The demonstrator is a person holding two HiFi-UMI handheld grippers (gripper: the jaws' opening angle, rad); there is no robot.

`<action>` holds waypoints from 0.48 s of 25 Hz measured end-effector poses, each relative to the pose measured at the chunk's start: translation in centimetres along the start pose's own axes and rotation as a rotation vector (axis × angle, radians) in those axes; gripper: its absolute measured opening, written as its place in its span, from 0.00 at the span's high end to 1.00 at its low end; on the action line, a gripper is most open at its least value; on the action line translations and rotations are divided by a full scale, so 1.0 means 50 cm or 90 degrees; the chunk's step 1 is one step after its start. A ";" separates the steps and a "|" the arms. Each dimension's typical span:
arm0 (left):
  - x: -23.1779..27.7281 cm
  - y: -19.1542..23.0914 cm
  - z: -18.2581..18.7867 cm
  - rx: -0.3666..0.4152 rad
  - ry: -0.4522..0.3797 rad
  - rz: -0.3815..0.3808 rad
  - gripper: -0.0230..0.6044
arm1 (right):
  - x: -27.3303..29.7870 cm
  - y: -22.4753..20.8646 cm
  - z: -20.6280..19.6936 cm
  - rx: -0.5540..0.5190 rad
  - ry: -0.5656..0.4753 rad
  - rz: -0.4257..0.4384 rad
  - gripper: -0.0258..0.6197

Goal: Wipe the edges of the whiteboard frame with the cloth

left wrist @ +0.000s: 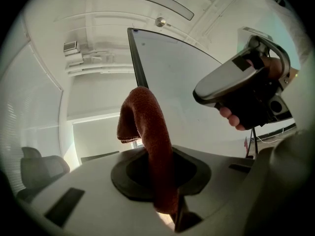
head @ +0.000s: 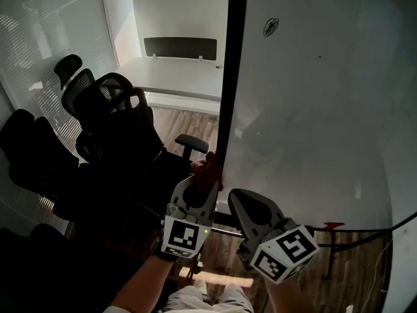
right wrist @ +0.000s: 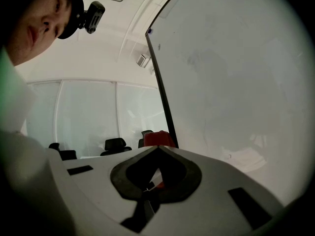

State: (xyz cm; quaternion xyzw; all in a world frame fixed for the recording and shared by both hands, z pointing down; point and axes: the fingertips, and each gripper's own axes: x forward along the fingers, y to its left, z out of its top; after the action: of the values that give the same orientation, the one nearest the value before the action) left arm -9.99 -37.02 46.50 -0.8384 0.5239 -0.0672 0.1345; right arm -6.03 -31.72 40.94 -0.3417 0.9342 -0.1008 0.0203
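The whiteboard (head: pixel 313 109) fills the right of the head view, and its black frame edge (head: pixel 229 77) runs straight up and down. My left gripper (head: pixel 207 178) is shut on a reddish-brown cloth (head: pixel 210 167), which touches the lower part of that edge. In the left gripper view the cloth (left wrist: pixel 147 127) stands up from the jaws and folds over just in front of the frame (left wrist: pixel 138 63). My right gripper (head: pixel 238 197) sits close on the right, before the board face, shut with nothing in it. Its own view shows the cloth (right wrist: pixel 158 138) beyond the closed jaw tips.
Several black office chairs (head: pixel 111 109) crowd the left side, close to my left arm. A white table (head: pixel 176 77) stands behind them by a glass wall with blinds. Below the board are a stand leg (head: pixel 332 240) and wooden floor.
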 end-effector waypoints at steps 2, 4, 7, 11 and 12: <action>-0.010 -0.002 0.003 -0.012 0.005 0.002 0.85 | -0.005 0.000 -0.003 0.006 0.005 -0.003 0.96; -0.024 -0.007 0.009 -0.023 0.010 0.003 0.85 | -0.009 -0.002 -0.007 0.012 0.011 -0.006 0.96; -0.045 -0.017 0.028 -0.002 0.005 -0.002 0.85 | -0.013 -0.007 -0.011 0.016 0.020 -0.012 0.96; -0.077 -0.034 0.038 -0.018 0.021 -0.012 0.85 | -0.020 -0.004 -0.012 0.012 0.031 -0.016 0.96; -0.085 -0.038 0.042 -0.023 0.026 -0.012 0.85 | -0.023 0.000 -0.012 0.010 0.034 -0.015 0.96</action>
State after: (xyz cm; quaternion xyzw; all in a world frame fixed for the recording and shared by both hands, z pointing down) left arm -9.73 -32.10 45.19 -0.8440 0.5199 -0.0759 0.1079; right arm -5.22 -30.89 41.48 -0.3494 0.9296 -0.1175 -0.0035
